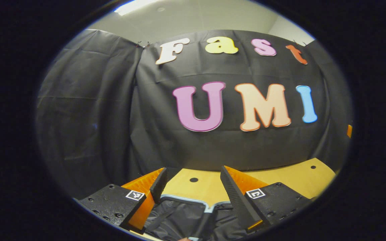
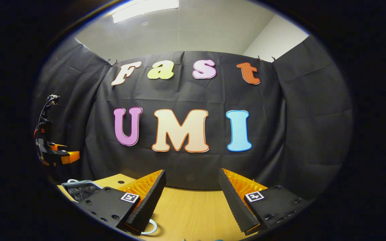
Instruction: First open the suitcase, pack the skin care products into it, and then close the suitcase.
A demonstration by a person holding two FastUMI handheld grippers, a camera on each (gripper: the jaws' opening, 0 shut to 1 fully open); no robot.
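Observation:
The suitcase (image 1: 183,198) lies open below my left gripper (image 1: 193,172). Its dark lining and a dark strap (image 1: 202,225) show inside a pale grey rim. The left gripper hangs open over the case's far edge, nothing between its fingers. In the right gripper view, my right gripper (image 2: 191,172) stands open above the bare wooden table (image 2: 193,207), holding nothing. A corner of the suitcase (image 2: 79,188) shows at the lower left, and the left gripper (image 2: 57,154) hovers above it at the far left edge.
The wooden table (image 1: 280,177) has small round holes and ends at the black cloth wall just behind it. A thin white loop (image 2: 152,228) lies on the table by the right gripper's left finger.

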